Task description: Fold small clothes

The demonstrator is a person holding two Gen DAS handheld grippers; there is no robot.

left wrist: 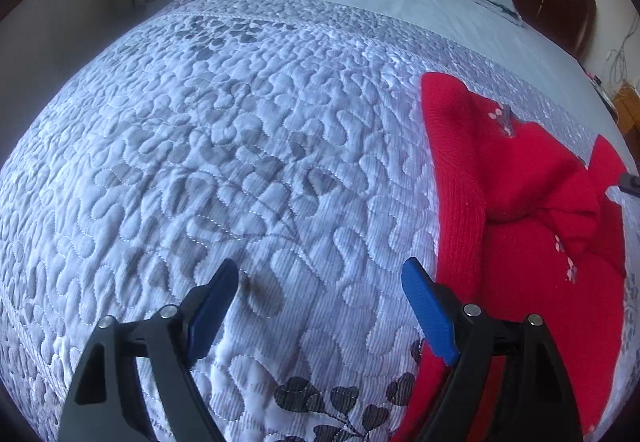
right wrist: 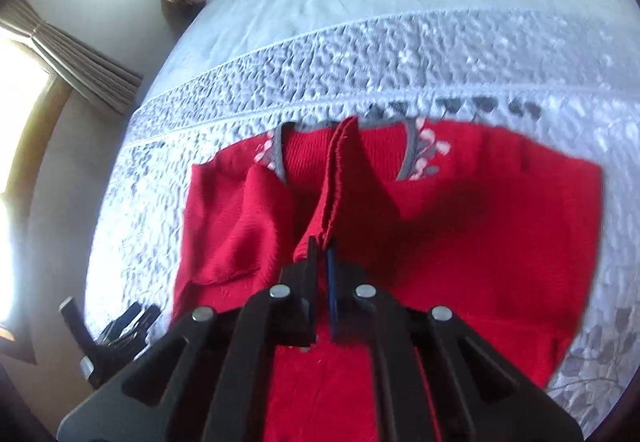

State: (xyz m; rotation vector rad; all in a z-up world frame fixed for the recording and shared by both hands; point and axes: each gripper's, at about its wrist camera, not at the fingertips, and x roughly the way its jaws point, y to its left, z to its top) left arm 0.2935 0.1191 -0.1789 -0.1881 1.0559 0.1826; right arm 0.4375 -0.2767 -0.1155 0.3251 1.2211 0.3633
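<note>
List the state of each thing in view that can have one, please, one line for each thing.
Red knitted sweater: lying on the bed, partly folded, one edge lifted.
Left claw: open, empty, over the quilt beside the sweater.
Right claw: shut on the sweater's lifted edge.
Pale blue quilted bedspread: spread flat under the sweater.
Beige curtain: drawn aside from the window.
</note>
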